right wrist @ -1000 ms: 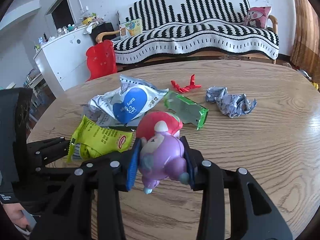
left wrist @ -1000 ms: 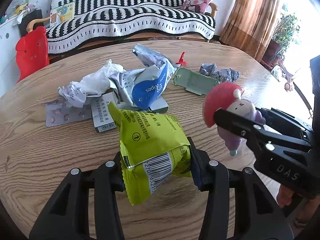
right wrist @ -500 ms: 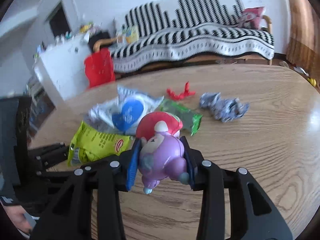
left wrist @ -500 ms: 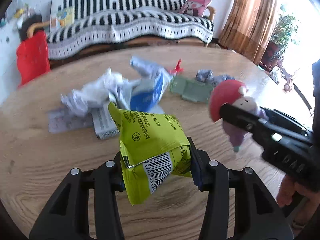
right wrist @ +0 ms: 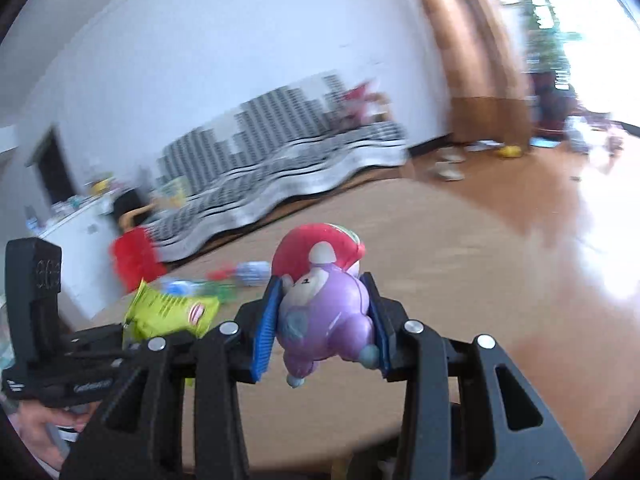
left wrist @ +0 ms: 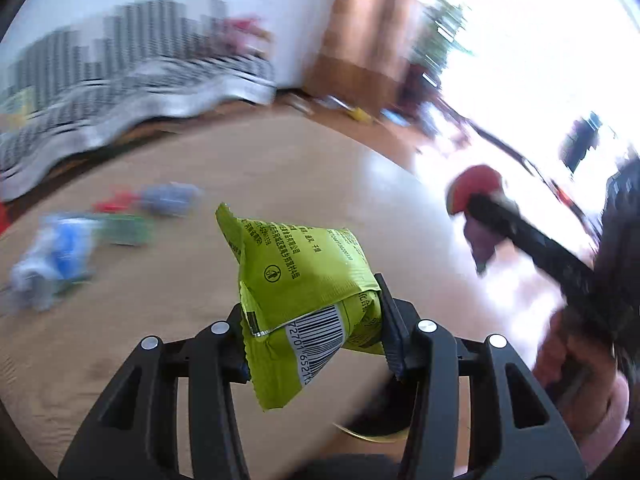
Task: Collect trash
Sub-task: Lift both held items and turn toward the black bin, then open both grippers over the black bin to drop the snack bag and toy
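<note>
My left gripper (left wrist: 314, 330) is shut on a lime-green snack packet (left wrist: 298, 280) with a barcode, held above the round wooden table (left wrist: 160, 296). My right gripper (right wrist: 324, 322) is shut on a purple toy figure with a red cap (right wrist: 324, 304). In the left wrist view that toy (left wrist: 478, 196) and the right gripper's black arm sit at the right, off the table's edge. In the right wrist view the green packet (right wrist: 168, 310) shows at the left. Blurred trash lies far back on the table: a blue-and-white wipes pack (left wrist: 56, 256), a green carton (left wrist: 128, 230), a crumpled grey wrapper (left wrist: 170, 200).
A striped black-and-white sofa (right wrist: 280, 176) stands behind the table, with a red plastic chair (right wrist: 134, 258) to its left. Brown curtains (left wrist: 368, 28) and a bright window are to the right. A dark round rim (left wrist: 372, 428) shows under the table's near edge. Both views are motion-blurred.
Both grippers have swung right and up, away from the trash pile toward the table's right edge, each still holding its item. The pile now lies far to the left.
</note>
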`<action>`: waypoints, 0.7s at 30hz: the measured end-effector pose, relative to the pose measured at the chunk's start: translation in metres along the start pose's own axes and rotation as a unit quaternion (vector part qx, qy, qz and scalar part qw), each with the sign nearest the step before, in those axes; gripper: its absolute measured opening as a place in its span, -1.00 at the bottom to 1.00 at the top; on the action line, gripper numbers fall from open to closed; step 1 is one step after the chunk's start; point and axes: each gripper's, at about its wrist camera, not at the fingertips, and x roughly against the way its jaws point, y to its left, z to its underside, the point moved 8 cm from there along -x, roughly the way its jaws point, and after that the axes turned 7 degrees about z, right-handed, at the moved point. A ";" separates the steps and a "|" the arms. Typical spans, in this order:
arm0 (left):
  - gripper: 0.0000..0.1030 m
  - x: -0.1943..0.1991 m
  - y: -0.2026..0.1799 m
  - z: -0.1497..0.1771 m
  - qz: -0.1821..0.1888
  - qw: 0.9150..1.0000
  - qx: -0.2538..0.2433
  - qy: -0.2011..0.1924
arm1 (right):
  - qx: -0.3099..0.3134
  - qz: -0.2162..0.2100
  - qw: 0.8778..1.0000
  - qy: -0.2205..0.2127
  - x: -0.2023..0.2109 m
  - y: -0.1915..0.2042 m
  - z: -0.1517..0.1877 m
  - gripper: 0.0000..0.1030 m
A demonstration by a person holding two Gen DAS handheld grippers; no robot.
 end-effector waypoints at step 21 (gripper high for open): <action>-0.10 -0.168 -0.084 0.121 0.077 0.962 0.009 0.264 | -0.182 0.014 0.954 0.236 -0.061 -0.141 0.194 -0.22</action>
